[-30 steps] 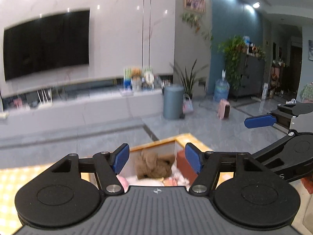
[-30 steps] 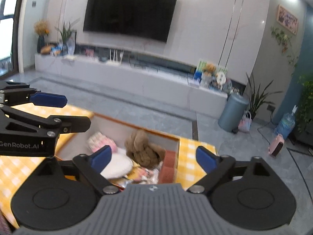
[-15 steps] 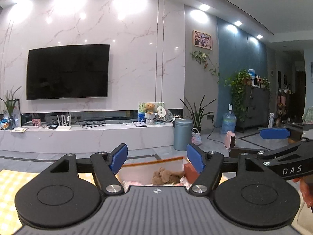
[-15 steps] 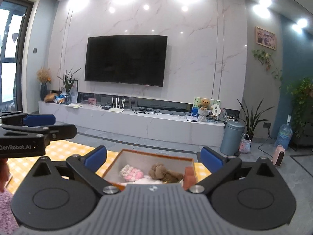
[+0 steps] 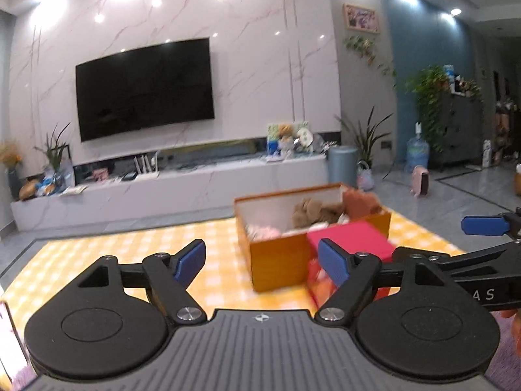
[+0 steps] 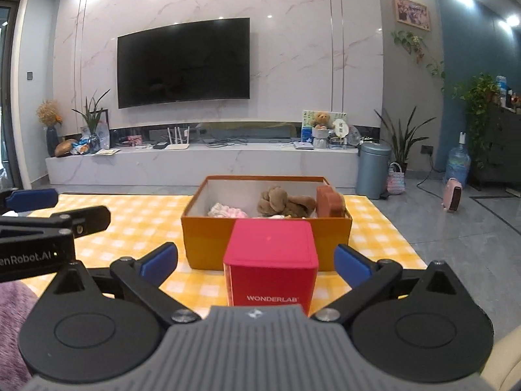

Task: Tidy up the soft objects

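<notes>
Lying crosswise: orange box (image 6: 208,241) w/ toys

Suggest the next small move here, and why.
Probably ease the right gripper forward so its jaws straddle the red box: they stand wide and empty, the box sits centred just ahead, and the soft toys already lie in the orange box.

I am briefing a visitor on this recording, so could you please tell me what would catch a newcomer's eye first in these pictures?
Probably the red WONDERLAB box, standing on the yellow checked tablecloth right in front of the right tongs, which are open around nothing. Directly behind it sits the open orange box holding a brown plush toy and a pink soft item. A big black television fills the marble wall beyond.
</notes>
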`<action>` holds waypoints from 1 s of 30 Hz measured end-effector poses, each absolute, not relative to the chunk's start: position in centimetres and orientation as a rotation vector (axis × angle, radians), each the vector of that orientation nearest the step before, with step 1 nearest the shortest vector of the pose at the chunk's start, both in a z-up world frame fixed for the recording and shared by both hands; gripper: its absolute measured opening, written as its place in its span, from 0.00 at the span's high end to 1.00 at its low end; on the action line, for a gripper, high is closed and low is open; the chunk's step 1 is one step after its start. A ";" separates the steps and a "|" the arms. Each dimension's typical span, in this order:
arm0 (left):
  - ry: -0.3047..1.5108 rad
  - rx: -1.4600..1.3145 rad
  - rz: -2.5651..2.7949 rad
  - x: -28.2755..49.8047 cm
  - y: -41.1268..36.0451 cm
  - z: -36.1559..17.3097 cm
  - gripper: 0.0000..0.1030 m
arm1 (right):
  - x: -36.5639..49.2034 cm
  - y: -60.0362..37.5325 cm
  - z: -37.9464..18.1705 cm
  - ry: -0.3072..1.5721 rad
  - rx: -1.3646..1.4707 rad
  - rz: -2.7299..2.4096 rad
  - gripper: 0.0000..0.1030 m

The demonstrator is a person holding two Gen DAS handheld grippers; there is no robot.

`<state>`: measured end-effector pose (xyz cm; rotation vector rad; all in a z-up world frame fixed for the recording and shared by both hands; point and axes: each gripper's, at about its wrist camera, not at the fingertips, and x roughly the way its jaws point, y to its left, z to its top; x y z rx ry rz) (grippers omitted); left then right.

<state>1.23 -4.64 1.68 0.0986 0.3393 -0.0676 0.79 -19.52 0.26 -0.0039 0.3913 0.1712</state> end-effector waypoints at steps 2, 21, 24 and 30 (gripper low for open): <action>0.370 0.055 -0.059 1.4 -4.0 0.8 0.11 | 1.1 -19.6 -1.1 0.409 -0.012 0.185 0.03; 0.476 0.072 -0.037 1.3 -3.0 -5.3 0.08 | 3.2 -21.3 -6.2 0.484 0.019 0.153 0.03; 0.486 0.071 -0.033 1.4 -3.0 -5.4 0.08 | 3.3 -21.2 -6.4 0.493 0.011 0.154 0.03; 0.504 0.053 -0.032 1.3 -2.8 -5.1 0.08 | 3.4 -21.1 -6.5 0.499 0.015 0.150 0.03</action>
